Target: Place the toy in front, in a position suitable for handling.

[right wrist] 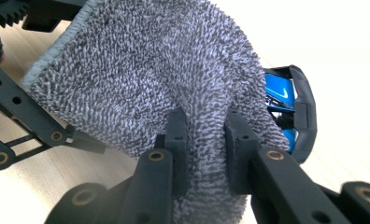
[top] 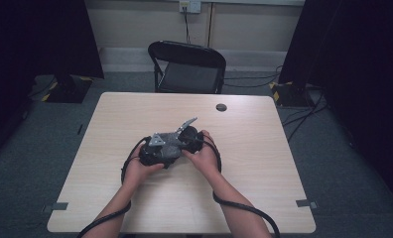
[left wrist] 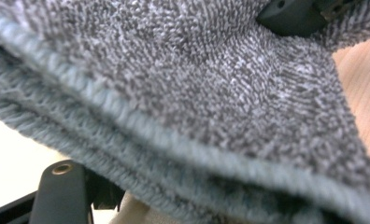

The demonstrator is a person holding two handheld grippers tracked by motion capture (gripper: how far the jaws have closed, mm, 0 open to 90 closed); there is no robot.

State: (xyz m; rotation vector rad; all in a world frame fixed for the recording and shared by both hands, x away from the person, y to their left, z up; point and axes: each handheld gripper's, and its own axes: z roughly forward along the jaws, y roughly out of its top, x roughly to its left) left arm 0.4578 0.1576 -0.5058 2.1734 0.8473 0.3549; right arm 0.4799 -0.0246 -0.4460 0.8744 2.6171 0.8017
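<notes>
Pinching hard, the right gripper [right wrist: 205,154] has its two black jaws closed on a fold of the grey towel [right wrist: 141,79], cloth bunched up between them. Over at ten o'clock in the right gripper view sits the left gripper [right wrist: 15,116], touching the same towel. From the high view both hands meet mid-table [top: 264,158], the towel [top: 167,145] gathered between them. The left gripper view has towel pile [left wrist: 183,93] right up against the lens, so whether those jaws are closed, I cannot tell.
</notes>
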